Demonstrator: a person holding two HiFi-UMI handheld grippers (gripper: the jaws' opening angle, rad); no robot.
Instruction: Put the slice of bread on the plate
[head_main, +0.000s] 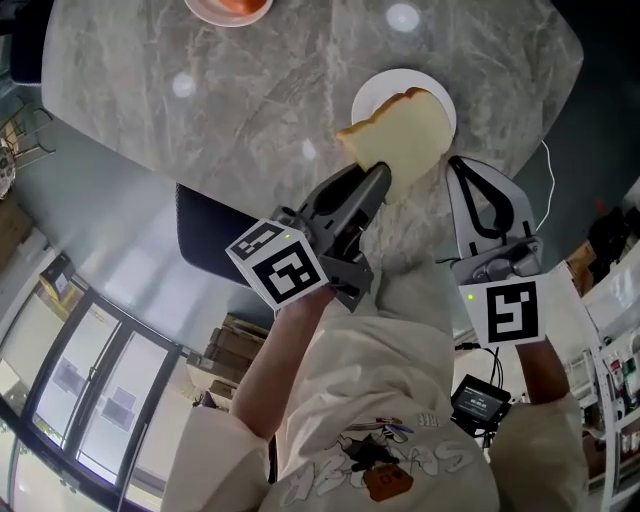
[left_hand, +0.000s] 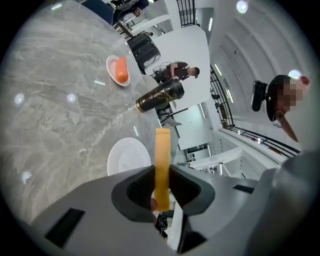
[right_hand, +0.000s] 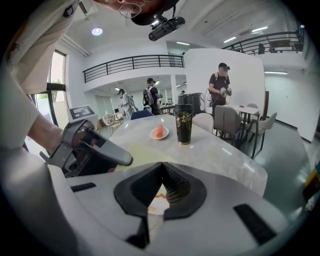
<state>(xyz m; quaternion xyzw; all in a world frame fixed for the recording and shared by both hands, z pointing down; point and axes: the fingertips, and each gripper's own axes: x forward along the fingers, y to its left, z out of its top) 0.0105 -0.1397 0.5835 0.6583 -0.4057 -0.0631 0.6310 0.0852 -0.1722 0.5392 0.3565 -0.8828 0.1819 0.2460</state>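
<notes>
A pale yellow slice of bread (head_main: 402, 138) hangs above the near side of the small white plate (head_main: 385, 88), which stands on the grey marble table. My left gripper (head_main: 375, 185) is shut on the slice's lower edge. The left gripper view shows the bread (left_hand: 162, 160) edge-on between the jaws, with the plate (left_hand: 126, 157) below and to the left. My right gripper (head_main: 457, 164) sits just right of the plate; in the right gripper view (right_hand: 161, 167) its jaws meet at the tips with nothing held.
A black tumbler (right_hand: 183, 124) and a small dish with an orange piece (right_hand: 159, 132) stand further along the table (head_main: 250, 100). A dark chair (head_main: 210, 235) sits at the table's near edge. Several people stand in the background.
</notes>
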